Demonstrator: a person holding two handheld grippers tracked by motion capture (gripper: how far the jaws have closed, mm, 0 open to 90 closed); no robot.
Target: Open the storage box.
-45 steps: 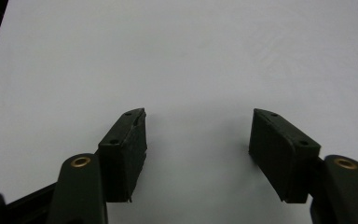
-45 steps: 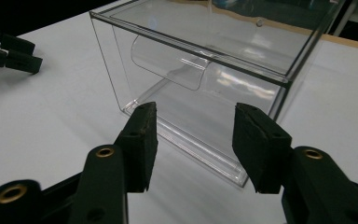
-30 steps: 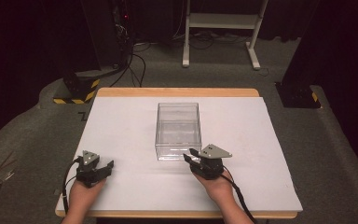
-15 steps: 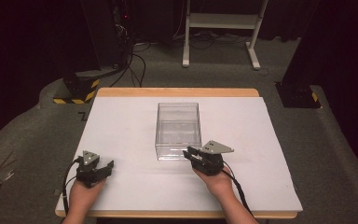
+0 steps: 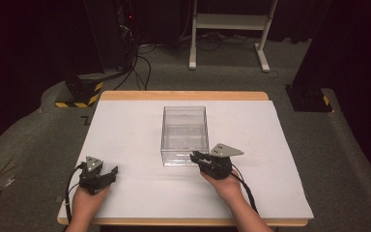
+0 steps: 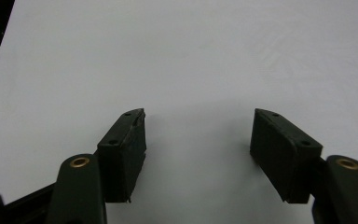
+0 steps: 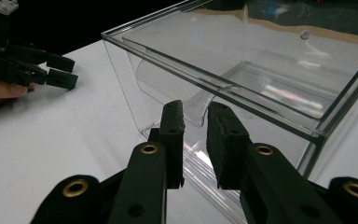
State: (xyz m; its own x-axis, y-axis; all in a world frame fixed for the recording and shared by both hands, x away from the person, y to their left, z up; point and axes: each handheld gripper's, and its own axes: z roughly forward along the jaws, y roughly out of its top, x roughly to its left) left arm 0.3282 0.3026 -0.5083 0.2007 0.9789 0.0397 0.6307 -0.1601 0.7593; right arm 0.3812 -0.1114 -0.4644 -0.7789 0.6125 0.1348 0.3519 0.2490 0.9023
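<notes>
Light falls from above onto the white table sheet (image 5: 125,145), bright against a dark, dim room. The clear box (image 7: 270,88) shows streaky glare. Both gripper views are soft close up, with faint shadows.

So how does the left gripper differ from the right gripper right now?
The left gripper has its jaws spread wide with only bare white table between them; the right gripper has been closing its jaws, which stand nearly together with a narrow gap. The left gripper sits away from the clear plastic box; the right gripper points at the box's near wall, close to it. Whether it touches is unclear. Both are black, hand-held, and low over the table.
</notes>
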